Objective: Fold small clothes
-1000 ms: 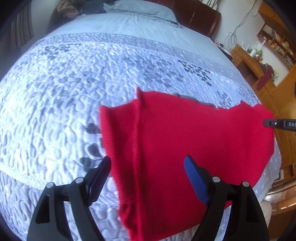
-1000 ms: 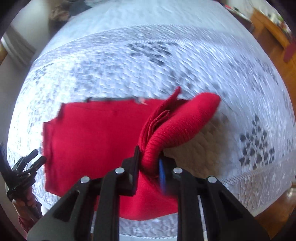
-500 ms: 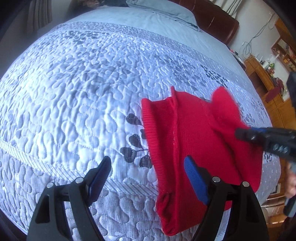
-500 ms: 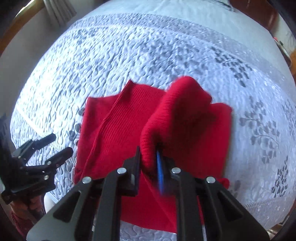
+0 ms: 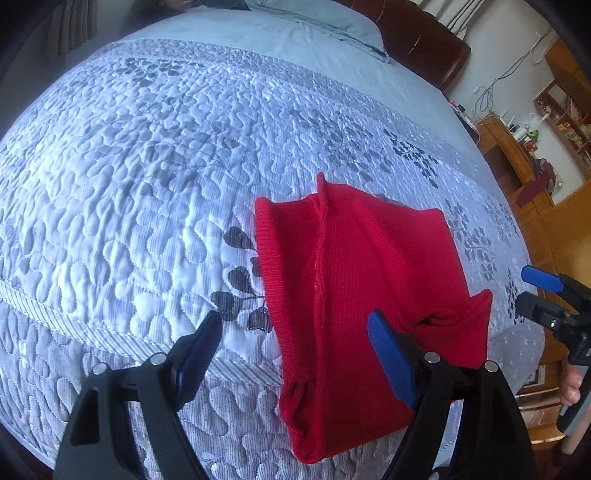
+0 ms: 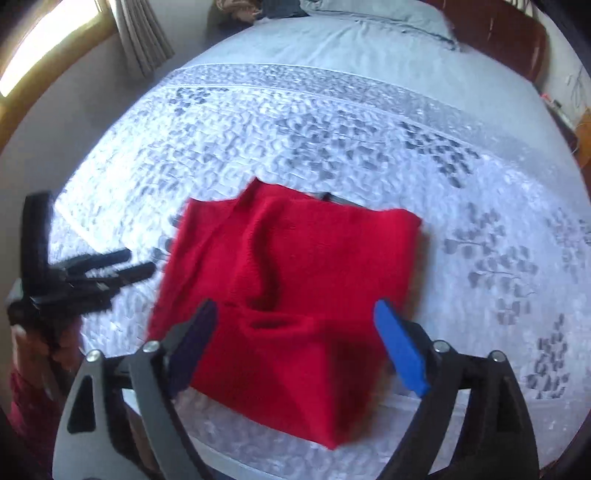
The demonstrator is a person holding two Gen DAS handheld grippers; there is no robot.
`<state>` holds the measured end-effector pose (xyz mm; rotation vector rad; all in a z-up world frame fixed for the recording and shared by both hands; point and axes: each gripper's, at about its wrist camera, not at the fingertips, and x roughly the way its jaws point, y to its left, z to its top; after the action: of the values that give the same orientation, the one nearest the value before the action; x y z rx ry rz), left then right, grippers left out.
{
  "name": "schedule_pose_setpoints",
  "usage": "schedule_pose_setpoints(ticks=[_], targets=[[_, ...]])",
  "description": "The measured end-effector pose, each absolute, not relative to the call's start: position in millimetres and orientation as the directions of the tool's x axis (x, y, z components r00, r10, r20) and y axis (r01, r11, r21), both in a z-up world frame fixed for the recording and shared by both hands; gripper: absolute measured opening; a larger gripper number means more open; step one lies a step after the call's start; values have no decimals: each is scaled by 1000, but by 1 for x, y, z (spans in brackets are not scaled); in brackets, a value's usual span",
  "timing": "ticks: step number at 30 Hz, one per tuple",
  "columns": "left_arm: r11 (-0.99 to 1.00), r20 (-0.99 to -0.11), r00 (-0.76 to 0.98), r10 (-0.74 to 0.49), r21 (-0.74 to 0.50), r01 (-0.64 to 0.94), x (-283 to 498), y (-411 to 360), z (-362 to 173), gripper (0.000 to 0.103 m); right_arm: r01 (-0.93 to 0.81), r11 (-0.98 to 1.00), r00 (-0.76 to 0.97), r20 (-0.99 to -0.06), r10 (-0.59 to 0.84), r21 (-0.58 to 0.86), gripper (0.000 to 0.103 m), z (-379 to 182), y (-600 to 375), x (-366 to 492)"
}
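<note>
Nearest, the right tool has just sprung wide, nothing between its pads; the left tool gapes empty too. Under both, the soft red knitted garment lies folded near the edge of the grey quilted bed. Light and floppy, I'd say; pinch a doubled corner.

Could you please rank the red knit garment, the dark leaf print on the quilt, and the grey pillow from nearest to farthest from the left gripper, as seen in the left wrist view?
From the left gripper:
1. Red knit garment, running between the open fingers, towards the right one.
2. Dark leaf print, just beyond the fingertips, left of the garment.
3. Grey pillow, at the bed's far end.
</note>
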<state>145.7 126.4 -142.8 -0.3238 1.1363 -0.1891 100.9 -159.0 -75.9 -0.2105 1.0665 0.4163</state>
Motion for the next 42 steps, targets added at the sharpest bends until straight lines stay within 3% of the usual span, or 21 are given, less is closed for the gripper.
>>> schedule_pose_setpoints(ticks=[8,9,10,12,21,31,36,42], targets=[[918,-862,349,-367,-396,-13,154,104,-143,82,-441,888,268,-926,266,127,84,-139,-173,106],[914,-862,338,-378,-406,-15,155,102,-144,82,-454,881,259,-927,271,131,68,-144,-169,107],[908,-862,325,-389,-418,-19,156,99,-145,82,-464,876,250,-929,274,134,38,-148,-165,106],[899,-863,297,-408,-436,-33,160,94,-148,82,-486,857,211,-929,303,169,7,-151,-163,105],[772,-794,151,-588,-607,-188,186,69,-181,82,-543,822,311,-868,386,172,6,-107,-183,68],[588,-649,194,-736,-754,-294,217,54,-187,82,-562,812,328,-857,396,160,6,-108,-185,61],[611,-678,173,-715,-726,-315,222,51,-195,82,-565,805,322,-849,418,182,6,-110,-188,58],[555,-619,115,-777,-759,-340,239,32,-217,80,-553,809,345,-829,441,200,6,-99,-196,56]])
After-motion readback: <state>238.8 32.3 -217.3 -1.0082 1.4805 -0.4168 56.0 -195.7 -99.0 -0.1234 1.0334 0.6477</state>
